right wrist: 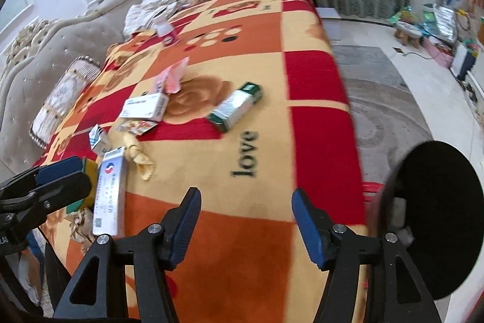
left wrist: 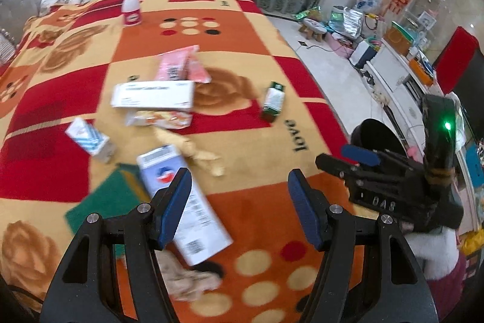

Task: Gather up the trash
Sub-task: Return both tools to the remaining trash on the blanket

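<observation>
Blue-padded left gripper (left wrist: 239,206) and right gripper (right wrist: 245,224) both gape, holding nothing; the long white carton (left wrist: 184,202) lies nearest. Best straddle its narrow width squarely, pressing slightly into the soft blanket (left wrist: 257,141); then carry it to the black bin (right wrist: 435,220).

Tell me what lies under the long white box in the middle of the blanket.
A crinkled snack wrapper pokes out from beneath the long white box, and a pink packet is tucked behind it. Anything fully under the box is hidden.

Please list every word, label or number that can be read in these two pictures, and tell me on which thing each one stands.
"love": woven into the blanket, black letters.
"BAS": partly readable letters on the right claw's black body.
White carton with red and blue logo: print and barcodes too blurred to read.
Long white box, green and white box, pink-labelled bottle: text unreadable.
</observation>
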Tool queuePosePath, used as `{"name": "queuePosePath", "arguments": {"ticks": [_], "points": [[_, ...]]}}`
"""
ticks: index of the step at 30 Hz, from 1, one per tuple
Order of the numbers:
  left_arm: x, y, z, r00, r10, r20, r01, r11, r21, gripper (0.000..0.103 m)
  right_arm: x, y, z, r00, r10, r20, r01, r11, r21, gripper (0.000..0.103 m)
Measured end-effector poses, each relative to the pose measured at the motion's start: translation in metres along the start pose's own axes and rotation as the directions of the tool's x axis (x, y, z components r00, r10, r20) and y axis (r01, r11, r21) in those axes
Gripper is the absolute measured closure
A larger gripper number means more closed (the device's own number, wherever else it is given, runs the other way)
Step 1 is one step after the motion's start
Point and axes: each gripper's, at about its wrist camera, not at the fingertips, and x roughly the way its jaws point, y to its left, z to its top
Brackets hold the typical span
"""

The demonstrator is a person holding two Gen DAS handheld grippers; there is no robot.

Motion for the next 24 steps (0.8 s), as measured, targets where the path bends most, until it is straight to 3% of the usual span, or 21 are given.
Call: {"name": "queuePosePath", "arguments": {"ticks": [12,17,24], "points": [[-0.024,0.11,-0.029,0.998,0.055,-0.039,-0.059,0.99,-0.13,0.038,0.035,0.054,0.031,0.999,0.038,-0.035,-0.041,0.997,-0.068,0.039],[-0.026,0.136,-0.041,0.998,0.038,-0.051,-0.047,0.981,-0.191,0.038,0.045,0.078,0.025,0.993,0.084,-0.085,-0.092,0.991,-0.098,0.038],[-0.029,0.156,-0.042,0.998,0.039,-0.043,-0.048,0.968,-0.245,0.038,0.059,0.125,0.002,0.965,0.187,-0.185,-0.217,0.964,-0.157,0.038]]}}
